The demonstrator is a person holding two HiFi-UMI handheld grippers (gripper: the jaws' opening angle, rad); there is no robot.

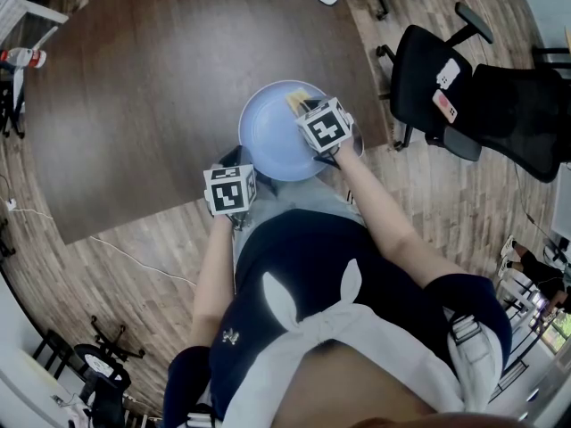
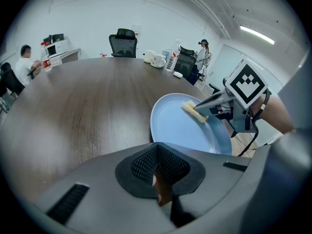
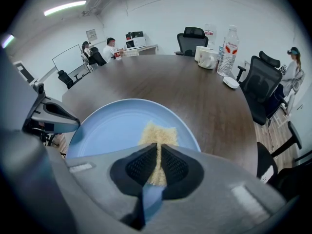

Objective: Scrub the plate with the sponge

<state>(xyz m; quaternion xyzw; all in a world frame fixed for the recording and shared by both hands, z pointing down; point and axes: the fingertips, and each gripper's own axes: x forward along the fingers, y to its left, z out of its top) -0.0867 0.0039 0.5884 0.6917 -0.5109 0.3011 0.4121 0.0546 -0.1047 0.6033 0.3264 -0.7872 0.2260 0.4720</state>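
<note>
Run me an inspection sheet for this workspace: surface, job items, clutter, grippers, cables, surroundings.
Surface: dark wooden table, large, with rounded corners.
Job's things: blue plate at the table's near edge; yellow sponge lying on it.
Clutter: mug, water bottle and small white object at the far side.
Grippers: right gripper shut on the sponge; left gripper has jaws together at the plate's rim, and whether it grips the rim is unclear.
Cables: white cable on the floor.
Surroundings: black office chairs, seated people at far desks, wood floor.
</note>
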